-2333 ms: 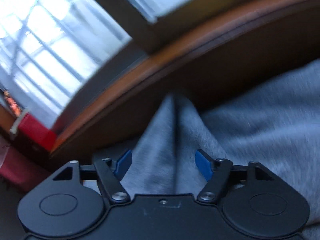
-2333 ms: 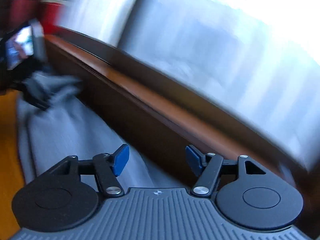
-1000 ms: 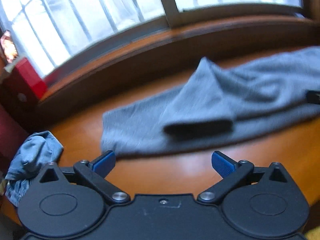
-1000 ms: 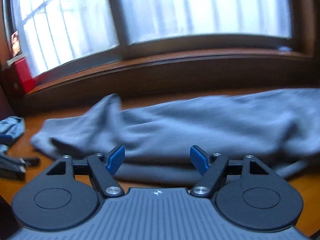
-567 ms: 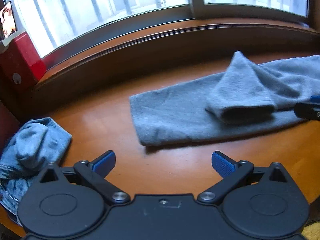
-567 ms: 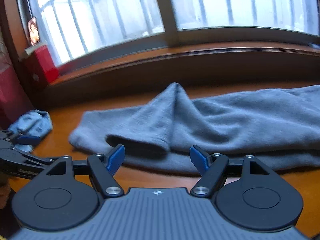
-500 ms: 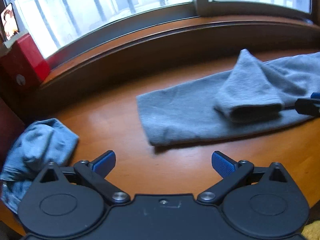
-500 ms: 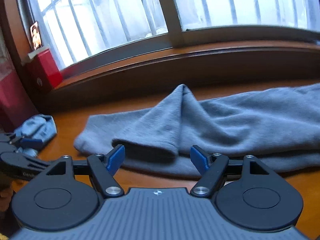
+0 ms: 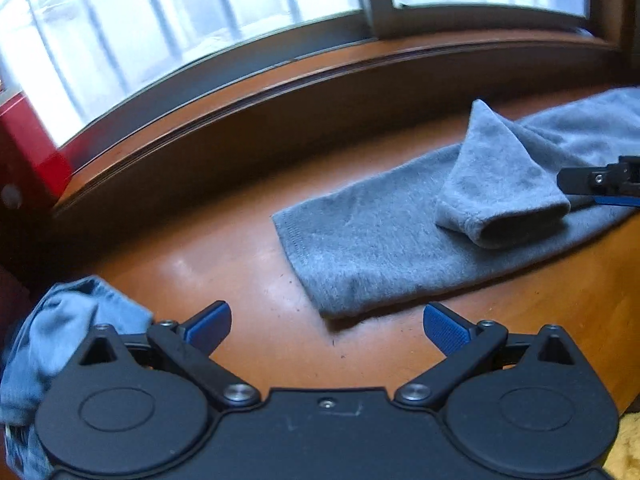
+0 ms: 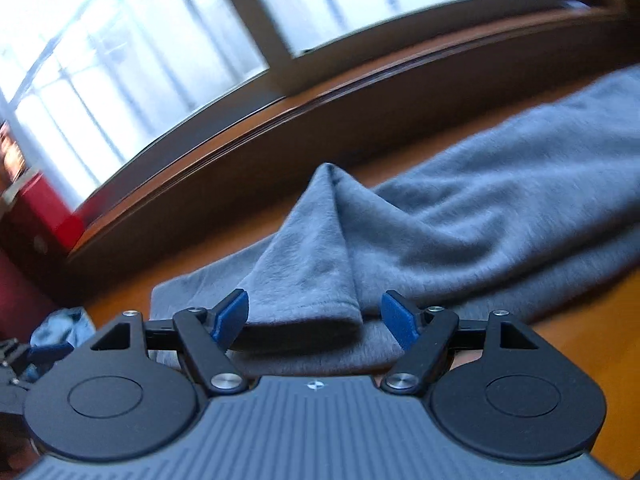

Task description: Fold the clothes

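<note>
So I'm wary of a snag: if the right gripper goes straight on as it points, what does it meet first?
Probably the folded-over sleeve cuff of the grey garment, which lies between the open right gripper's fingers; depth is hard to judge.

Left gripper (image 9: 327,326) angled downward, blue-padded fingers (image 9: 210,326) spread wide with nothing between them. Right gripper (image 10: 315,316) rolled slightly, fingers (image 10: 396,320) also parted and gripping nothing; its tip enters the left wrist view at the right edge
</note>
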`<state>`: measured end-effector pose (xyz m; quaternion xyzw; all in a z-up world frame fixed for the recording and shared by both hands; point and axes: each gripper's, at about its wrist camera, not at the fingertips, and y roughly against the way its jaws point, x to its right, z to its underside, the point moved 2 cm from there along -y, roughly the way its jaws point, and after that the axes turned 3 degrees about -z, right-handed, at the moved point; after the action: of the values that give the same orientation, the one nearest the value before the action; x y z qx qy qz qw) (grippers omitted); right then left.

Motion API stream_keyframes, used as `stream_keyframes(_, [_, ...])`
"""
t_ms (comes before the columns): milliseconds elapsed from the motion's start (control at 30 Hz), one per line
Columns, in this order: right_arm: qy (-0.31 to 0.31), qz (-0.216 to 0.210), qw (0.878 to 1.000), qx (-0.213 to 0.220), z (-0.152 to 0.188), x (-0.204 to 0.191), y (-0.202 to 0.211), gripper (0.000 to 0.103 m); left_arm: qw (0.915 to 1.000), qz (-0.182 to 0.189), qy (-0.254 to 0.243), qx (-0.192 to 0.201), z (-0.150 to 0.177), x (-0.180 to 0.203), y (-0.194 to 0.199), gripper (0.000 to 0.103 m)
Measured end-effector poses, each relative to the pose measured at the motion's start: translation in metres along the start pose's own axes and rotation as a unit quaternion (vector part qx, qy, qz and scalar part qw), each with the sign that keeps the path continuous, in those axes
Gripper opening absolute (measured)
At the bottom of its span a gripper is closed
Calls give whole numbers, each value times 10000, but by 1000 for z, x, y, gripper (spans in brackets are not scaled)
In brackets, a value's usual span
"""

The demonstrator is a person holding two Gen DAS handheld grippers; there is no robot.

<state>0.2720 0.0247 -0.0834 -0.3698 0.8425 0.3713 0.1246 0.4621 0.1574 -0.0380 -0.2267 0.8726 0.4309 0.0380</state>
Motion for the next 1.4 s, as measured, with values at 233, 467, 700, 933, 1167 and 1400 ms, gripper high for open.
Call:
stream_keyframes(233, [-30, 428, 9989, 180, 16, -18, -1, 76, 9978, 513, -339, 233, -7, -8, -11, 103])
stream_keyframes(467, [-256, 517, 9980, 248, 15, -29, -27, 76, 9932, 753, -694, 560, -3, -7, -15, 103])
stream_keyframes(700, [-494, 810, 9954, 130, 10, -28, -50, 76, 9825, 1245, -846, 1095, -12, -11, -21, 103])
stream_keyframes(933, [-78, 972, 9946, 362, 4, -38, -42, 13, 9752, 1644, -967, 1126, -27, 8, -51, 103])
stream_keyframes(1167, [809, 197, 9964, 184, -27, -85, -66, 12, 9736, 1968, -823, 811, -20, 1, -73, 103])
stream_keyframes(1400, [1985, -852, 9761, -243, -22, -173, -111, 61, 9733, 2130, -574, 632, -10, -14, -82, 103])
